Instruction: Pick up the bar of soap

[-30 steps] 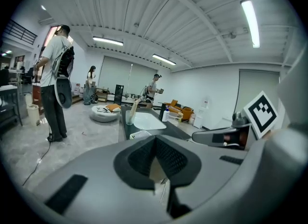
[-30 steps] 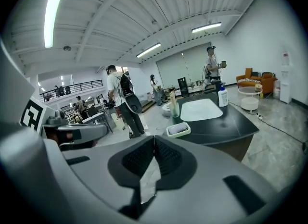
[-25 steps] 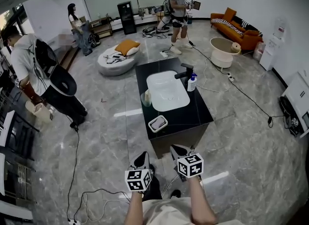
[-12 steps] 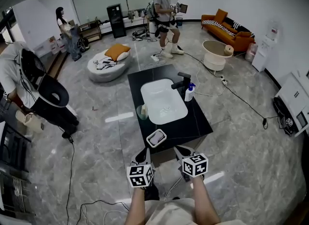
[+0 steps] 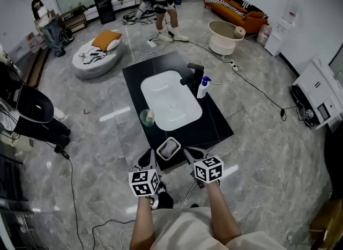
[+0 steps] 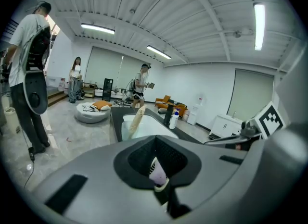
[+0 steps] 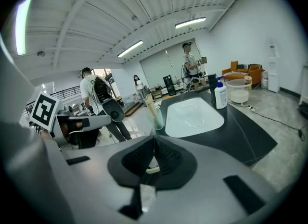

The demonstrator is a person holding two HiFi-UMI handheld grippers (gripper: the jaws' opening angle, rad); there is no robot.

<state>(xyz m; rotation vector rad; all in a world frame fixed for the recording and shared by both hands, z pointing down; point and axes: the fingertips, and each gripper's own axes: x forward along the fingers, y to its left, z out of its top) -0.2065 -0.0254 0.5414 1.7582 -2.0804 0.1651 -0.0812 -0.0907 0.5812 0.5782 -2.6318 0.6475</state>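
A white soap dish [image 5: 169, 148] with a pale bar in it sits at the near edge of the black counter [image 5: 214, 128]. In the head view both grippers are held side by side just short of that edge. My left gripper [image 5: 151, 155] is left of the dish and my right gripper [image 5: 188, 151] is right of it. Both are shut and hold nothing. In the left gripper view, the lilac bar in its dish [image 6: 157, 172] shows through the gap behind the closed left gripper [image 6: 155, 136]. The right gripper [image 7: 154, 137] shows only the dish rim [image 7: 152, 170].
The counter holds a white basin [image 5: 170, 101], a black tap [image 5: 194, 74], a pump bottle [image 5: 202, 87] and a cup with a toothbrush [image 5: 147, 117]. Cables [image 5: 252, 90] run over the grey floor. A person with a backpack [image 5: 27, 109] stands left; others stand far back.
Both grippers have moved forward to the counter's near edge, still shut. The soap dish now lies between their tips in the head view.
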